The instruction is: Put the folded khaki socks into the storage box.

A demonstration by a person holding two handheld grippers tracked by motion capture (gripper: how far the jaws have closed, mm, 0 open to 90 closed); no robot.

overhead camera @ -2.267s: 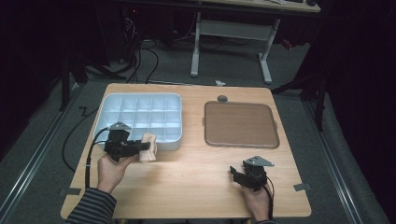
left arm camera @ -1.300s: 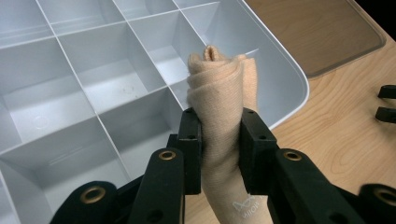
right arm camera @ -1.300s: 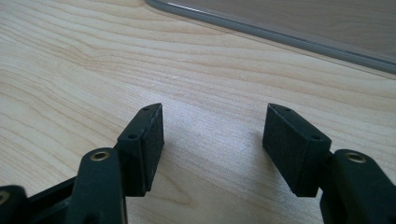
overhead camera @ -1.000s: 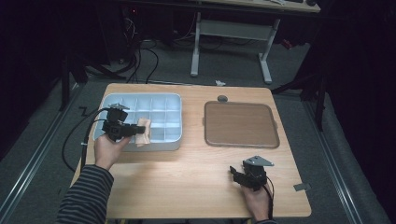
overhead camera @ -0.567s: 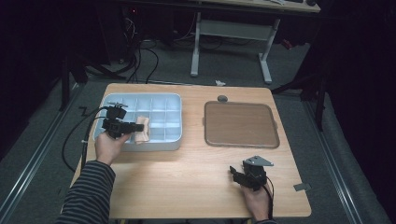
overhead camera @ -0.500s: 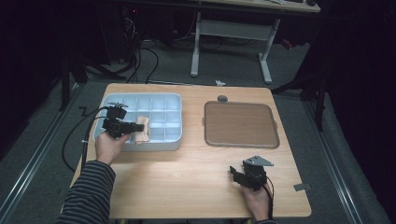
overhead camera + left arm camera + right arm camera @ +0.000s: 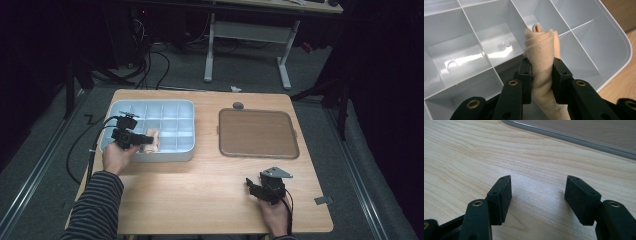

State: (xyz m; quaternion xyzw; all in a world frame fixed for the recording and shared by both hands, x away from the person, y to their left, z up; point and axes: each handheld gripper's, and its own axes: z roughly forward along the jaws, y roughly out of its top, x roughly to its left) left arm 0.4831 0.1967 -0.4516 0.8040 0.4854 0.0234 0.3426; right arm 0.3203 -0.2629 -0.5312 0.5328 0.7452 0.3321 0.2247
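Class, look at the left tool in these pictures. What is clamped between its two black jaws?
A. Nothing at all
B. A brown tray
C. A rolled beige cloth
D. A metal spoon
C. The left tool grips a rolled beige cloth between its jaws, above the divided grey box.

A dim room: grey carpeted floor [image 7: 45, 165] all round, white-legged desk [image 7: 250, 35] at twelve o'clock, black cables [image 7: 150, 60] at eleven.

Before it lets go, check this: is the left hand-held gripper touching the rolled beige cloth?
Touching. In the left gripper view, both jaws of the left hand-held gripper press the cloth from either side.
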